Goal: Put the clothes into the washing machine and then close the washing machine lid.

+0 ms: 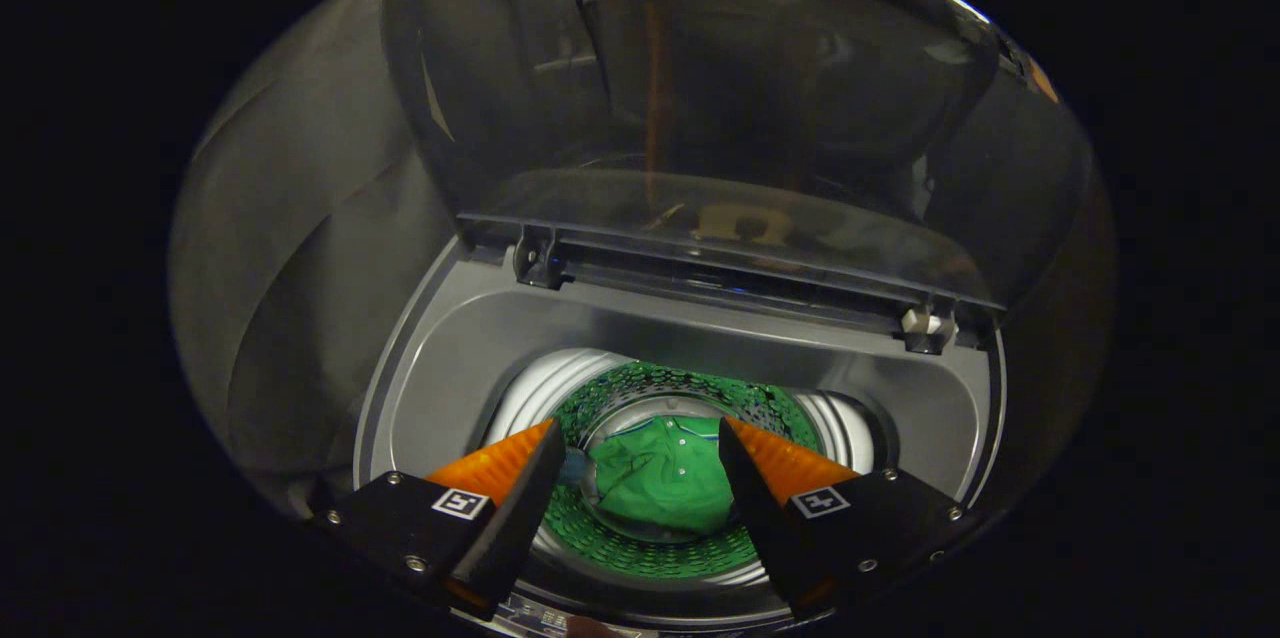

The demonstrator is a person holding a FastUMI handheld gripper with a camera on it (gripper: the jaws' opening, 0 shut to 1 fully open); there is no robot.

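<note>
A green polo shirt (pixel 668 483) lies crumpled at the bottom of the washing machine's drum (pixel 700 393), its collar and button placket facing up. The drum's perforated wall glows green around the shirt, and its ribbed metal rim shows to either side. A small bluish-grey piece pokes out at the shirt's left edge; what it is cannot be told.

The gripper (pixel 638 458) hangs above the drum mouth with its fingers spread wide, holding nothing; the shirt lies well below, seen through the gap between them. The space between the fingers spans much of the drum opening.

Around the drum runs the grey top deck of the washing machine (pixel 450 348), a broad sloping collar with a darker outer border. At its far side the transparent smoked lid (pixel 720 118) stands raised, nearly upright, hinged along the back edge by a dark hinge (pixel 537 258) at the left and a pale hinge block (pixel 927 326) at the right. The opening below the lid is unobstructed.

To the left of the machine hangs dim grey cloth (pixel 290 248) in folds.
</note>
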